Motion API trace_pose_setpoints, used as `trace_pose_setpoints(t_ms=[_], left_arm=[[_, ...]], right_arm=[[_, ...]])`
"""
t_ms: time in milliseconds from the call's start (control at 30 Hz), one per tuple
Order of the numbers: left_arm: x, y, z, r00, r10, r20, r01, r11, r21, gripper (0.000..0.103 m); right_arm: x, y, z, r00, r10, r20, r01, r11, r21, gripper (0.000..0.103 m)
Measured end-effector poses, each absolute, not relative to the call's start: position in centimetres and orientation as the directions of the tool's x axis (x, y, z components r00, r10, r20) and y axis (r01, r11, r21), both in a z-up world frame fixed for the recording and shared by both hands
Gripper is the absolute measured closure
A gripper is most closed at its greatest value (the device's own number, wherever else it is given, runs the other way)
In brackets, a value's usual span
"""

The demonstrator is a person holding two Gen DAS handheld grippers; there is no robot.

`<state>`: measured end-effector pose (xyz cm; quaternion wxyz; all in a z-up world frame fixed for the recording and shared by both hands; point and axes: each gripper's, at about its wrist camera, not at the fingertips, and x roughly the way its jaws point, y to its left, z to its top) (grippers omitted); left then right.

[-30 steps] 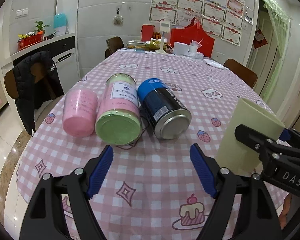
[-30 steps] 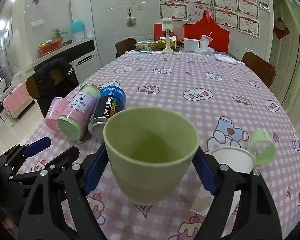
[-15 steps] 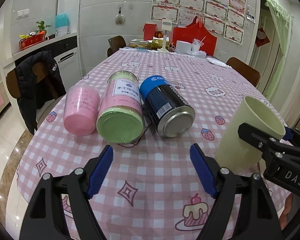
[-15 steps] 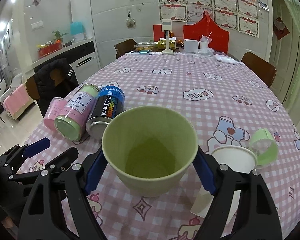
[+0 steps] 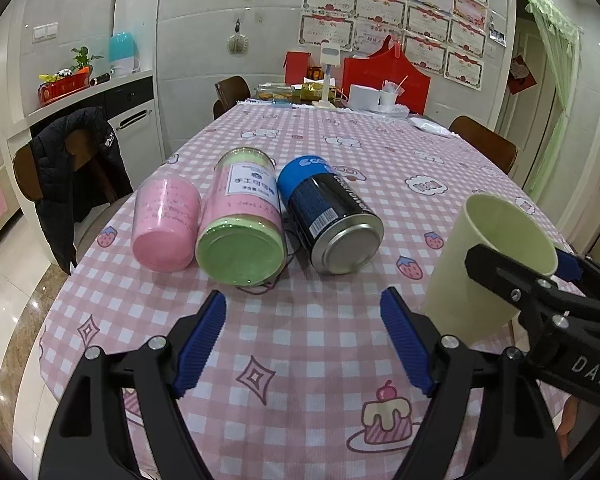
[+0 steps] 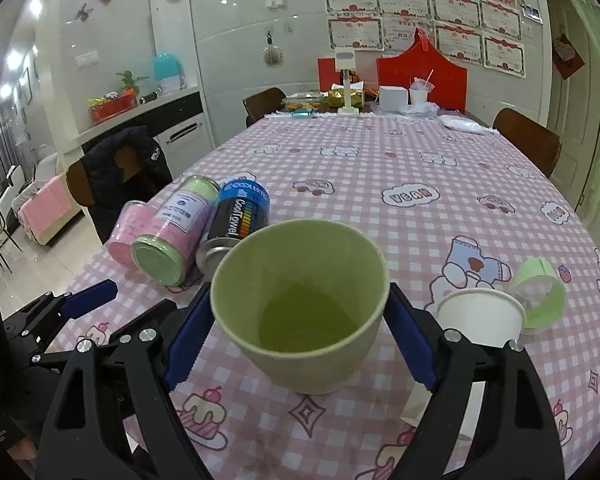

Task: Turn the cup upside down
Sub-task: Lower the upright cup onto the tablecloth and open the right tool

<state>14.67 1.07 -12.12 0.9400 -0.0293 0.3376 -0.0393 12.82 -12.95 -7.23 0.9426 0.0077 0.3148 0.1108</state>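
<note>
A pale green cup (image 6: 300, 304) stands mouth up, held between the blue pads of my right gripper (image 6: 300, 332), which is shut on its sides just above the pink checked tablecloth (image 6: 400, 168). In the left wrist view the cup (image 5: 484, 268) is at the right with the right gripper's black finger across it. My left gripper (image 5: 304, 340) is open and empty, low over the cloth to the left of the cup.
Three containers lie on their sides: a pink cup (image 5: 166, 224), a green-lidded jar (image 5: 242, 220) and a black can (image 5: 330, 224). A white paper cup (image 6: 480, 316) and a green tape roll (image 6: 540, 292) sit right of the green cup. Chairs stand around the table.
The green cup has tilted slightly and come a little lower toward the cloth in the right gripper. The left gripper has barely moved.
</note>
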Motion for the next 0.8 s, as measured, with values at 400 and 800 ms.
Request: trace_pose_setpoints(t_ms=[400,800], left_arm=[[13.4,1.3,-10.8,0.786,-0.094,-0.611,0.062,0.995,-0.074,0.024],[10.9,1.2,-7.8,0.842,-0.09,-0.532,0.071,0.996,-0.056,0.021]], right_arm=[[11.6,-13.3,-6.1,0.797,0.226,-0.56,-0.205,0.974,0.101,0.018],[8.4,-13.1,-3.3,0.859,0.203,-0.471,-0.195,0.979,0.066,0.012]])
